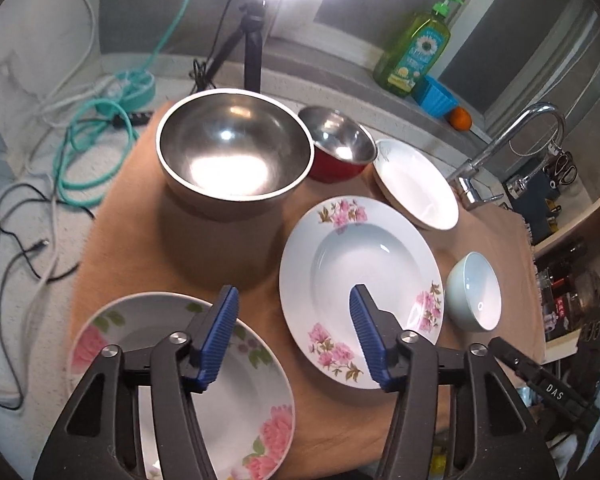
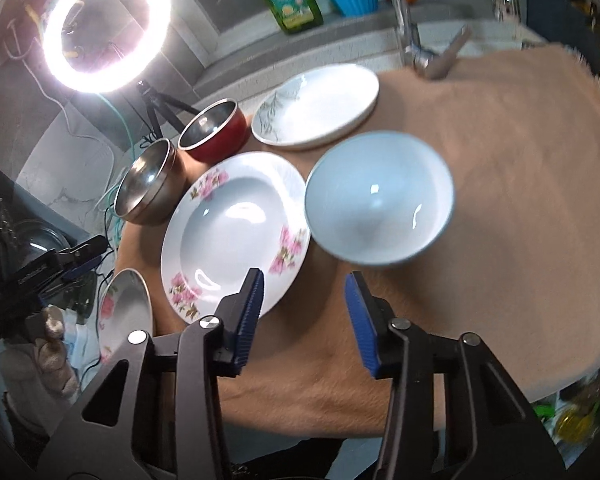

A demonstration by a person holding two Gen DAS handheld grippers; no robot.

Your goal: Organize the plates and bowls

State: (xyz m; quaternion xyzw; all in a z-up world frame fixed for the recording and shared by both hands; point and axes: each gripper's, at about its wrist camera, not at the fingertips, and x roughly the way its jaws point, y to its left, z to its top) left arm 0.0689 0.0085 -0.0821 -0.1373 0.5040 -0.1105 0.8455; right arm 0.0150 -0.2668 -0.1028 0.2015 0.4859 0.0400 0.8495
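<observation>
Blue ribbed pads sit closest to the camera in both views. In the left wrist view, the left gripper [image 1: 294,336] fills the bottom of the picture. Its jaws stand partly open with a gap between them, and nothing is held. They hang over the brown cloth [image 1: 220,256], between two plates. One pad shows in front of the rose plate [image 1: 204,368] at the lower left. The other shows in front of the pink-flower plate [image 1: 360,280] right of the middle. I cannot tell if either pad touches a plate.

In the right wrist view, the right gripper [image 2: 304,316] is at the bottom middle. Its jaws are partly open too, with only cloth showing between them. The small pale blue bowl [image 2: 380,200] sits just above the gap, open side up and apart from the pads.

Further out in the left wrist view, the big steel bowl [image 1: 236,148] stands above the middle. The red bowl [image 1: 336,144] is just right of it. The white leaf plate [image 1: 416,184] lies to the right of that. All the plates and bowls face up on the cloth. They are round, so none has a long side.

At the upper right stand a green soap bottle [image 1: 416,48] and a tap [image 1: 512,140]. A ring light [image 2: 106,24] glows at the upper left of the right wrist view.
</observation>
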